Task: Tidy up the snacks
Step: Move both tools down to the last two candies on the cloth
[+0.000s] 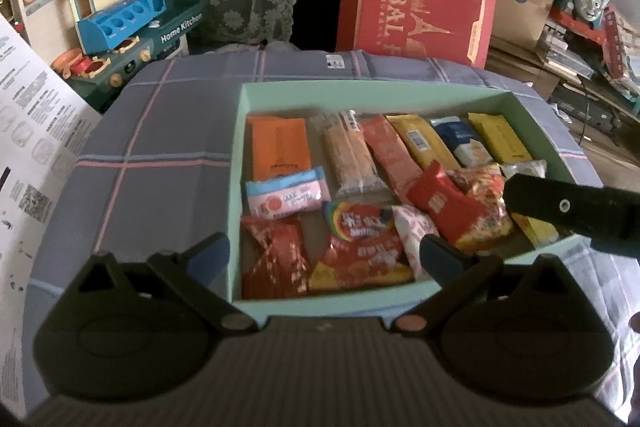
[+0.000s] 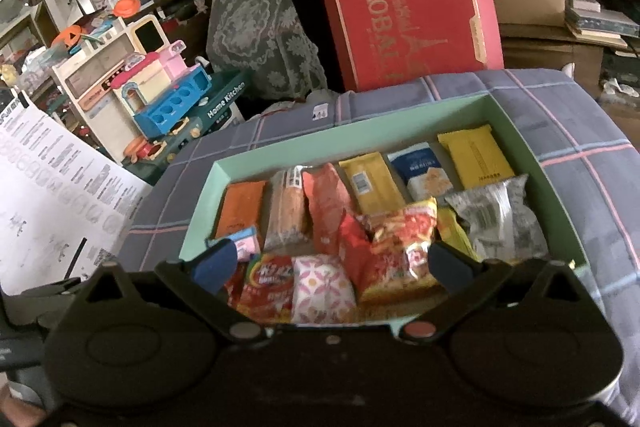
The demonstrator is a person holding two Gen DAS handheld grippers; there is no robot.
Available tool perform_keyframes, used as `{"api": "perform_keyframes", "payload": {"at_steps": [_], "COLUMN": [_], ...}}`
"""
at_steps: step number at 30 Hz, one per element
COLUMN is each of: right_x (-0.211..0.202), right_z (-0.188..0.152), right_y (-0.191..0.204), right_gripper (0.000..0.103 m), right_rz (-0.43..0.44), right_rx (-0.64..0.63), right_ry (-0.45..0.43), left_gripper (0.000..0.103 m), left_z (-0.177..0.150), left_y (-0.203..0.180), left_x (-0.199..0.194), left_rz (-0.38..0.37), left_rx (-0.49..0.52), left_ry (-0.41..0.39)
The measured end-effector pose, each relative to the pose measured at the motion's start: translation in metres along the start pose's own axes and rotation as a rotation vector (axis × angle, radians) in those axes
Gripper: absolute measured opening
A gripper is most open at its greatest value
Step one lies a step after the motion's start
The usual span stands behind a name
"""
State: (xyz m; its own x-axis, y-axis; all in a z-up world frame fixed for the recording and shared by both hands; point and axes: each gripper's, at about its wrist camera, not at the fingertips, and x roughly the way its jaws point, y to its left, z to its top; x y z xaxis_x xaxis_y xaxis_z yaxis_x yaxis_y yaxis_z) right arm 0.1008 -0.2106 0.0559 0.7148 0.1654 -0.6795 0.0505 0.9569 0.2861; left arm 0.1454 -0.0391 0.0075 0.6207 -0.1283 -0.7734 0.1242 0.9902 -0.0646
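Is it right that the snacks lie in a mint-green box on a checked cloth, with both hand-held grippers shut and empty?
Not quite. The left hand-held gripper and the right hand-held gripper are open, not shut, as each wrist view shows. The rest holds: snacks in the mint-green box on the checked cloth, nothing gripped.

The right gripper (image 2: pixel 330 261) is held wide open and empty above the near end of the mint-green box (image 2: pixel 532 151), in which snack packets (image 2: pixel 400 247) are packed on a checked cloth (image 2: pixel 592 147).
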Motion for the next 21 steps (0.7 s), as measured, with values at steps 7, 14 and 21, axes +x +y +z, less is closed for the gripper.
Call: {"api": "perform_keyframes", "payload": {"at_steps": [7,14,21], "right_x": [-0.029,-0.039,-0.035], "right_z": [-0.022,-0.044,-0.062], "right_y": [0.000,0.004,0.009], "right_gripper": [0.103,0.103,0.103], "right_rz": [0.010,0.016,0.036], "right_rx": [0.000,-0.001,-0.006], "right_ry": [0.000,0.039,0.087], "left_gripper": [0.103,0.103,0.103], "left_z": [-0.025,-0.053,-0.076], "left_y": [0.001,0.009,0.021], "left_x": [-0.024,-0.035,-0.032], "left_rz": [-0.001,0.003,0.012], "left_rx": [0.007,-0.004,-0.018], "left_ry": [-0.002,0.024,0.067]}}
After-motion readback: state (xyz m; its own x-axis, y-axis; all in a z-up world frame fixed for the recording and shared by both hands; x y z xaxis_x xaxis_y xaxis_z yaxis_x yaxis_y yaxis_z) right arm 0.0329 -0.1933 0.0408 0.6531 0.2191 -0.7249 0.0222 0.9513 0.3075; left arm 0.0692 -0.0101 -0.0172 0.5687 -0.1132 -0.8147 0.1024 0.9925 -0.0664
